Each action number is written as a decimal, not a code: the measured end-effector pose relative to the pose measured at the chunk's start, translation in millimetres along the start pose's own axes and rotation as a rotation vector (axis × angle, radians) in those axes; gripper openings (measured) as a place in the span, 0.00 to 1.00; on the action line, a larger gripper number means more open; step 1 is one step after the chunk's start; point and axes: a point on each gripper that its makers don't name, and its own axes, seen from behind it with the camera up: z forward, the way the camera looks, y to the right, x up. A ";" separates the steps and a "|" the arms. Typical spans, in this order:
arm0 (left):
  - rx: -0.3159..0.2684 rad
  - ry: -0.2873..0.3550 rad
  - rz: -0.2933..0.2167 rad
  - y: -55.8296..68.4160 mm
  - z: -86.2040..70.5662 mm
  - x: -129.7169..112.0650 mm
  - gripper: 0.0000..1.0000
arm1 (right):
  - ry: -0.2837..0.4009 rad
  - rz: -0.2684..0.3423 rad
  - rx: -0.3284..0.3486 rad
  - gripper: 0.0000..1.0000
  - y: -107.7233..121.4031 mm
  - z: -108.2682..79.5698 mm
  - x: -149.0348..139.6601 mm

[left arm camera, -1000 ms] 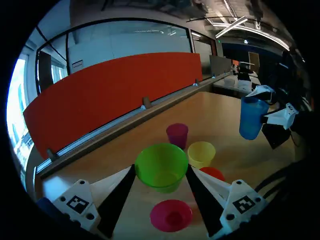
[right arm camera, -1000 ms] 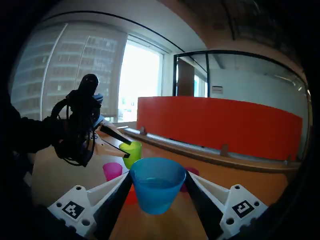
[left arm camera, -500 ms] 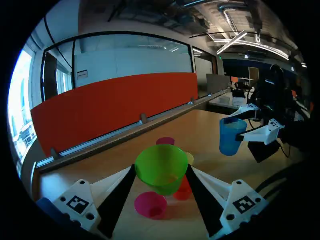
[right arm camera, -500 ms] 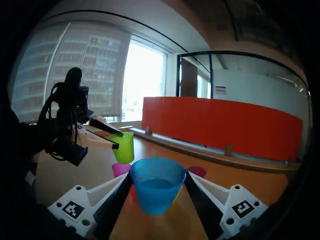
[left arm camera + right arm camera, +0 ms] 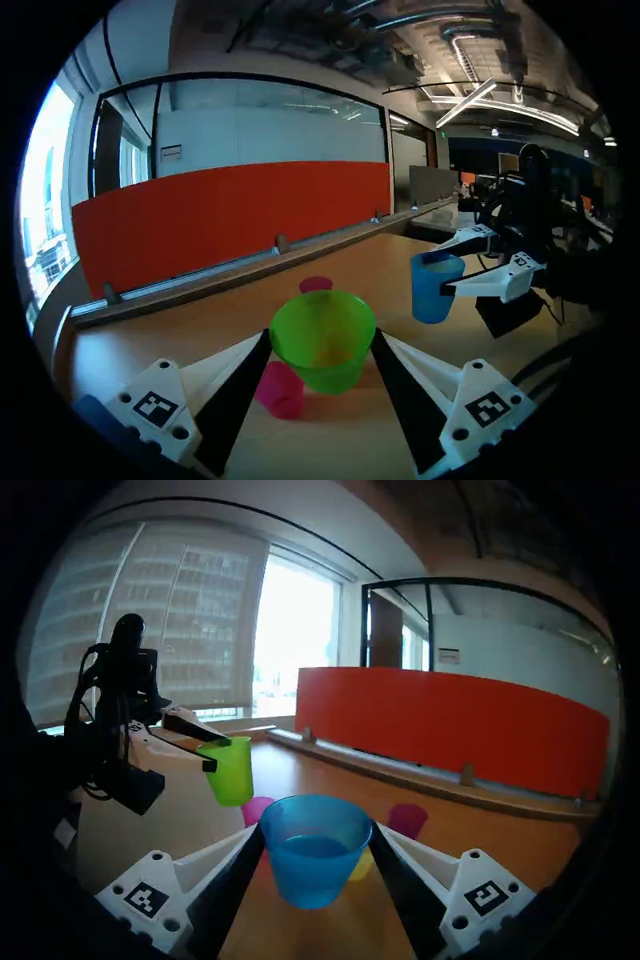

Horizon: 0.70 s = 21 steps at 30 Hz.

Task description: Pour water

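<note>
In the left gripper view the green cup [image 5: 322, 340] covers all but the rim of a magenta cup [image 5: 315, 283] behind it and overlaps the upper side of a pink cup [image 5: 280, 390]. Whether it holds liquid cannot be told. The hand [image 5: 576, 276] holding the right gripper [image 5: 433, 274] is a dark blur. In the right gripper view the blue cup [image 5: 316, 848] leaves only a sliver of a yellow cup [image 5: 363, 865] showing. The notice [image 5: 170, 152] on the glass wall [image 5: 264, 128] is too small to read.
</note>
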 end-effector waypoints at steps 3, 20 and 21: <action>-0.005 0.018 -0.008 6.1 -7.0 -1.8 0.89 | -0.003 -0.001 0.007 0.94 -5.1 -0.8 -2.0; 0.010 0.134 -0.054 35.7 -46.2 -8.3 0.89 | -0.004 -0.004 0.040 0.93 -33.3 -6.9 -1.2; 0.014 0.141 -0.059 35.6 -47.9 -8.3 0.90 | -0.004 -0.005 0.041 0.94 -35.1 -7.1 -1.1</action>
